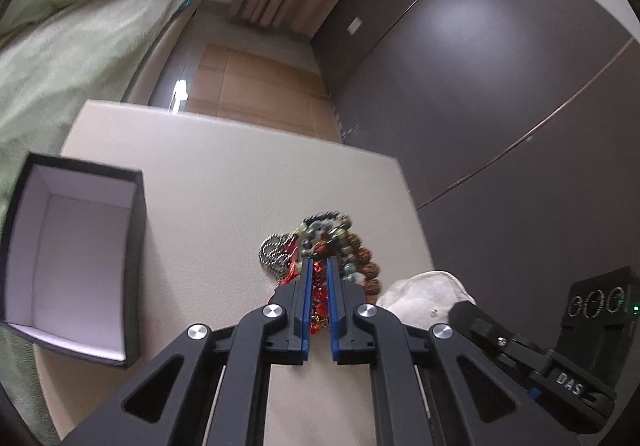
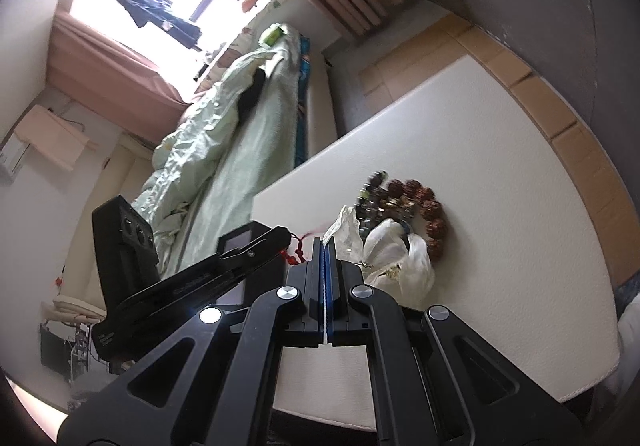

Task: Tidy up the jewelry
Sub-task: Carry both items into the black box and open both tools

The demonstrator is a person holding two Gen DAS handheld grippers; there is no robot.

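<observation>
A pile of jewelry [image 1: 332,246] lies on the white table [image 1: 224,173]: bead bracelets, a silver ball chain [image 1: 274,252] and a red knotted cord piece [image 1: 318,296]. My left gripper [image 1: 319,260] is closed to a narrow gap with the red piece between its fingers. An open black box [image 1: 76,262] with a white inside stands to the left. My right gripper [image 2: 324,244] is shut on the edge of a white cloth pouch [image 2: 396,262], beside a brown bead bracelet [image 2: 430,209]. The left gripper [image 2: 286,236] shows there too, with red cord at its tip.
A bed with a green quilt [image 1: 60,45] runs along the table's left side. A dark wardrobe wall [image 1: 500,85] stands to the right. Cardboard sheets [image 1: 256,81] lie on the floor beyond the table's far edge. The pouch also shows at the right in the left wrist view [image 1: 424,298].
</observation>
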